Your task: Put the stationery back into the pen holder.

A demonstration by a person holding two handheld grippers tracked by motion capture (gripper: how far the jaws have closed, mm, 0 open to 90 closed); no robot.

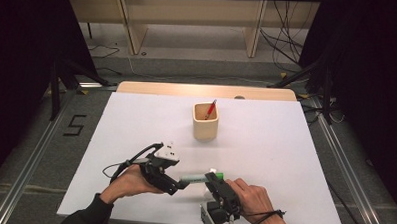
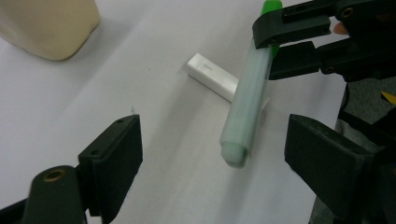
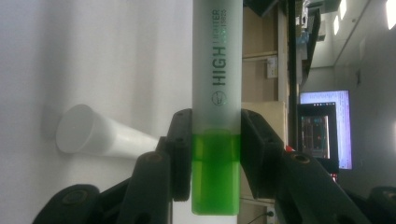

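Highlighter (image 3: pixel 217 93), a pale translucent barrel with a green end, is clamped in the right tool (image 3: pixel 216 154), whose two black jaws press on either side where the frosted barrel meets the green part. In the high view it sits low and centre in the frame (image 1: pixel 193 178), held roughly level above the white worktop (image 1: pixel 265 144), its free end pointing toward the left tool (image 1: pixel 171 183). In the left gripper view the barrel (image 2: pixel 245 102) runs from the upper right down to the middle of the frame, and the left tool (image 2: pixel 212 163) stands wide open with nothing between its jaws, the rounded barrel end near the gap but touching neither pad.

I judge it light, stiff and hard-shelled plastic, so it will not sag or crush under a firm pinch. The smooth round barrel looks slippery and could twist or slide in flat pads; a grip square across the barrel, some way in from the rounded tip, should be steadiest. Pulling along its length against the right tool's hold may part the two sections, if the green end is a cap; that I cannot tell.

A small white block (image 2: pixel 212 77) lies on the worktop beneath, just beside the barrel. Farther up the frame a cream cup (image 1: pixel 205 121) holds a red pen (image 1: pixel 211 109).
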